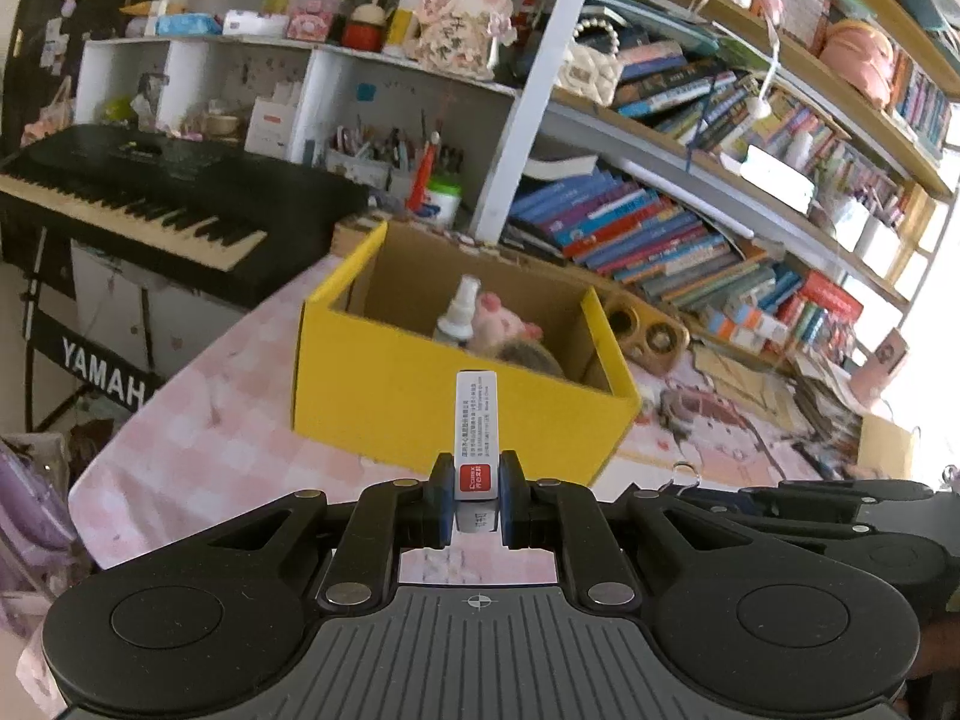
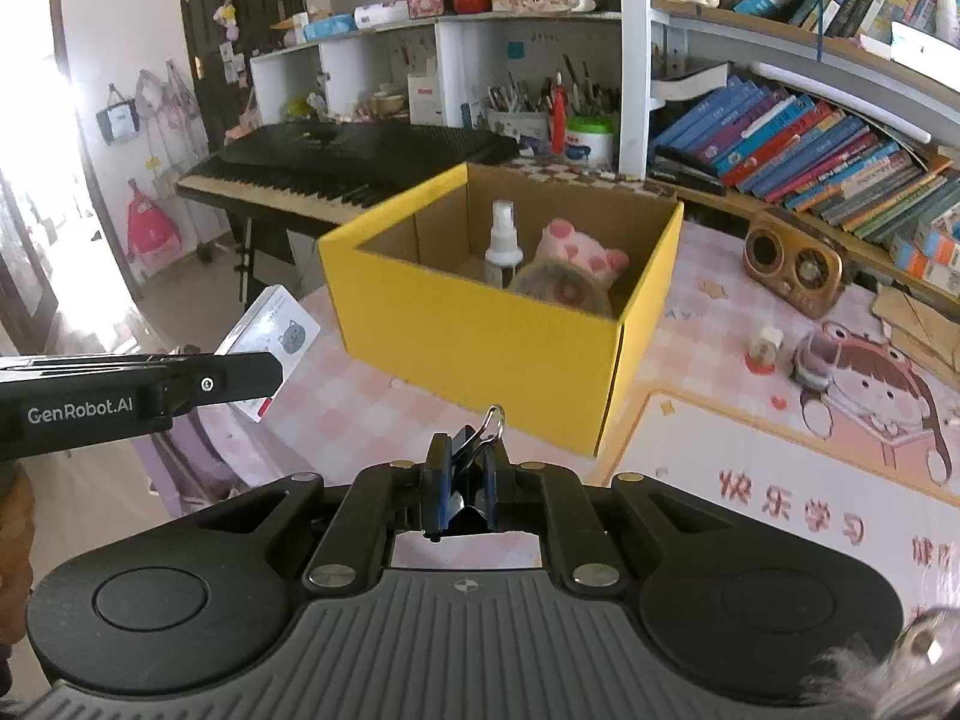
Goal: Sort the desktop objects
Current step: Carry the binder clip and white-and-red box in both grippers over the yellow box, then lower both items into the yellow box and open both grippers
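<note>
On the pink checkered desk point(image 2: 360, 396) sits an open yellow box point(image 2: 480, 324), and it's already partly loaded: a spray bottle point(image 2: 503, 240), a pink plush toy point(image 2: 579, 252) and something round and greyish are inside. So sorting looks well underway but not finished. Left tongs point(image 1: 476, 495) are pinching a flat white card-like packet point(image 1: 476, 420) edge-on, held up in the air just short of the box's near wall. Right tongs point(image 2: 461, 483) are clamped on a black binder clip point(image 2: 474, 444), also in the air in front of the box. Both items still need to go in, I'd guess. A couple of small bits point(image 2: 786, 354) by the wooden radio-looking thing point(image 2: 792, 267) are still out on the desk too. Room-wise, the box top is wide open, but both tongs need to clear the near rim, and they're close side by side, so they could bump. The keyboard point(image 2: 336, 162) and bookshelf point(image 2: 810, 138) sit well behind.
</note>
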